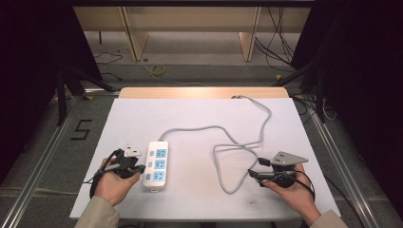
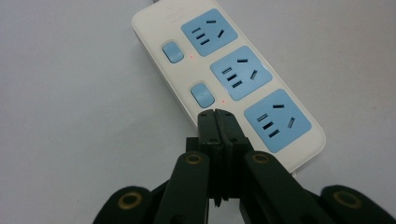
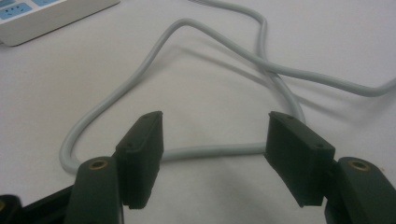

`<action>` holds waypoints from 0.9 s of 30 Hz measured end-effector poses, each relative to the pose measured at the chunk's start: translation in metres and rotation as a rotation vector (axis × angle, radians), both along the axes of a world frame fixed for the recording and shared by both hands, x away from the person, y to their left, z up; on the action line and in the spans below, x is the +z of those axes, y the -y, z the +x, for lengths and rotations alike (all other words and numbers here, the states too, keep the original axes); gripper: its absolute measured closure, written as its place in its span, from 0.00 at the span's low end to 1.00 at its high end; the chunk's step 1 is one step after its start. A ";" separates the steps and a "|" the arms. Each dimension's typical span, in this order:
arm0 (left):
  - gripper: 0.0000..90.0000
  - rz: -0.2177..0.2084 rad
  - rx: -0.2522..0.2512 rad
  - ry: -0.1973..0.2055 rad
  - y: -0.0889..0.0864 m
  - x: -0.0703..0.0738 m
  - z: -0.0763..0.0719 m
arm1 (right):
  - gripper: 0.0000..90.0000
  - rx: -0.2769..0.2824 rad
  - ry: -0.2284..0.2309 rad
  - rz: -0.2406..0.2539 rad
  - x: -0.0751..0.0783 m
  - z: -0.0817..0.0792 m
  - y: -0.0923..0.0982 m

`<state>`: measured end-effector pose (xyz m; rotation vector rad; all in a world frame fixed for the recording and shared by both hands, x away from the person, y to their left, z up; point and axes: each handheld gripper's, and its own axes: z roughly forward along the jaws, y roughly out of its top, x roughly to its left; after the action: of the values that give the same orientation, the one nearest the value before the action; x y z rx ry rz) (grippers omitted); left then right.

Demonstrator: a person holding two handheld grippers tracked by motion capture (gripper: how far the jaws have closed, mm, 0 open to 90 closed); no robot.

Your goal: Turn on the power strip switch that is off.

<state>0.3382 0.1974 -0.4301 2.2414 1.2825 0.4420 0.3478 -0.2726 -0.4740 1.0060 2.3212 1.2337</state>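
White power strip (image 2: 224,79) touches shut left tongs (image 2: 215,114) — tips.

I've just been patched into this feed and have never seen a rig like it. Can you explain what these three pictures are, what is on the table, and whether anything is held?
No robot arm here: a person holds a black two-jaw gripper in each hand. The wide picture looks down from above the person's side of the white table. The other two come from cameras riding on each gripper, looking along its jaws.

On the table lies a white power strip with three blue sockets, and its long grey cable loops across to the right.

The left gripper is shut on nothing, its tips over the strip by the blue switch buttons; touching or not, I cannot tell. The right gripper is open and empty, with a bend of cable lying beyond its jaws.
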 end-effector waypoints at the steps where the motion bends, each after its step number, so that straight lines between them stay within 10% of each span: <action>1: 1.00 -0.002 0.002 -0.002 0.001 0.000 0.000 | 0.42 0.000 0.000 0.000 0.000 0.000 0.000; 27: 1.00 0.017 -0.010 -0.061 0.010 0.001 0.003 | 0.42 0.004 0.005 0.001 0.000 0.000 0.000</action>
<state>0.3416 0.1872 -0.4287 2.2908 1.3028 0.3851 0.3478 -0.2725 -0.4741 0.9982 2.3204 1.2369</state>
